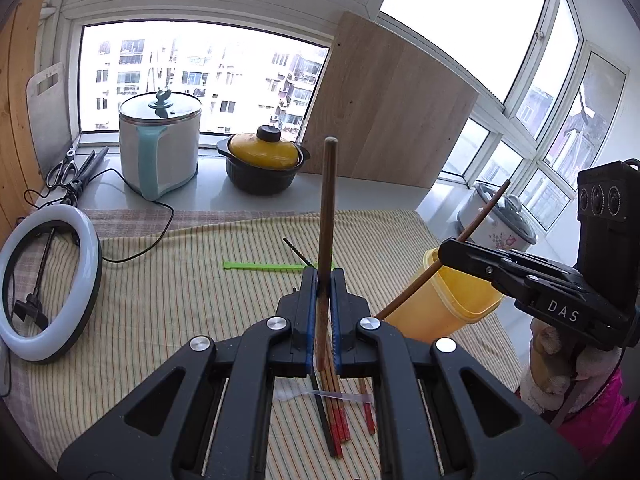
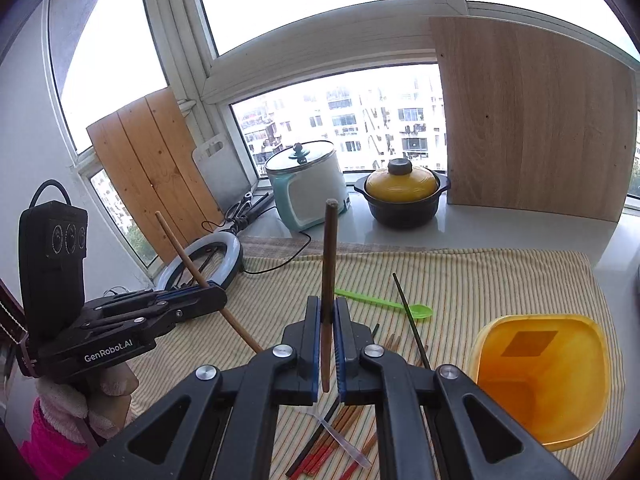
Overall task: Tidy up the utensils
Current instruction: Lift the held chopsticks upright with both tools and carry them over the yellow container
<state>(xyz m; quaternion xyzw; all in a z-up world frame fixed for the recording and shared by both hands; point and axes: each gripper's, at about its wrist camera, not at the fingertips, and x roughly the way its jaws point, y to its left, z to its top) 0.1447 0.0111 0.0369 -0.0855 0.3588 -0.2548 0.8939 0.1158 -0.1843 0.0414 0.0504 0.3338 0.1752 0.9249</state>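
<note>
Each hand grips one brown chopstick: the left tongs (image 1: pixel 324 280) are closed tight on a chopstick (image 1: pixel 327 200) that stands nearly upright, and the right tongs (image 2: pixel 329 308) are clamped shut on another (image 2: pixel 329 272), likewise upright. Both are held clear of the striped cloth (image 1: pixel 180 280), probably so they can drop end-first into the yellow tub (image 2: pixel 540 376) near the cloth's right edge. More chopsticks (image 2: pixel 328 444) and a green spoon (image 2: pixel 384 305) lie loose mid-cloth.
</note>
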